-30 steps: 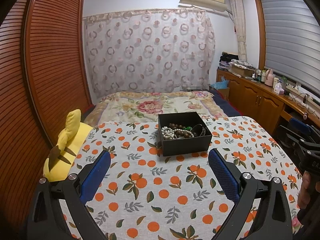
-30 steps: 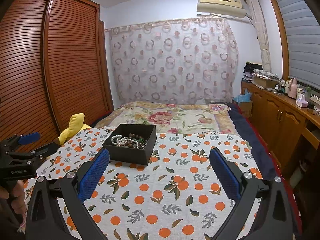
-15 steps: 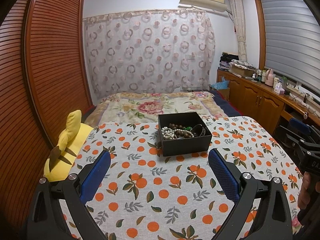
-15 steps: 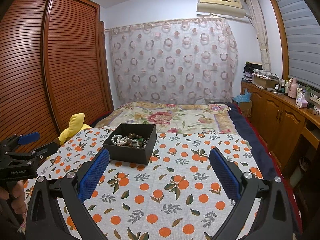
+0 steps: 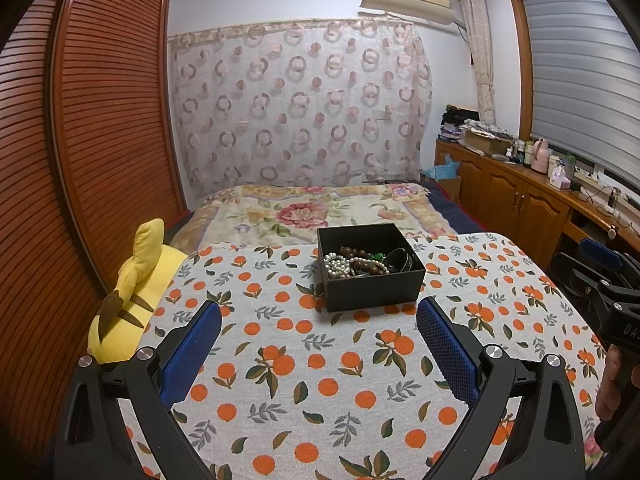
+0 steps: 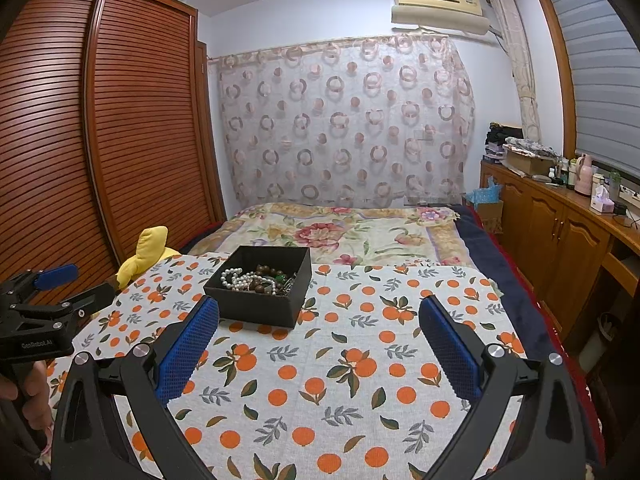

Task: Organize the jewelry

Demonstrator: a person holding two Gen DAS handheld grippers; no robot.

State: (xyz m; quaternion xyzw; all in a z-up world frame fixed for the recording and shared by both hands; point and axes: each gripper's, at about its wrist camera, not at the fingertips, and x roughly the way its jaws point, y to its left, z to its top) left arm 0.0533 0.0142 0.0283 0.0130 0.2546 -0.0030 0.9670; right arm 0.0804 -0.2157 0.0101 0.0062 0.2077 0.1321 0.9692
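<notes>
Both of my grippers hover above a cloth printed with oranges (image 5: 320, 368), and neither touches anything. In the left wrist view, my left gripper (image 5: 319, 318) has its jaws spread wide with nothing between them; the blue pads (image 5: 444, 350) frame bare cloth. In the right wrist view, my right gripper (image 6: 319, 318) stands equally wide apart and holds nothing.

A black open-topped box (image 5: 372, 268) sits on the cloth ahead of the left gripper, just beyond its fingertips and slightly toward its right finger. From the right wrist view the same box lies ahead and to the left, near the tip of the left finger but apart from it. Inside the box the jewelry lies in a loose heap: a strand of white pearls (image 5: 338, 265) on the left side, a string of brown beads (image 5: 362, 258) through the middle, a small green piece (image 5: 377, 257), and a dark bangle (image 5: 399, 259) against the right wall. I cannot tell whether the strands are tangled.

A yellow plush toy (image 5: 134, 300) lies at the left edge of the cloth, beside the slatted wooden wardrobe (image 5: 80, 152). Beyond the cloth, a floral bedspread (image 5: 308, 214) reaches toward a curtain with ring patterns (image 5: 300, 104). A wooden cabinet (image 5: 516, 200) runs along the right wall, its top crowded with small items too small to identify.
</notes>
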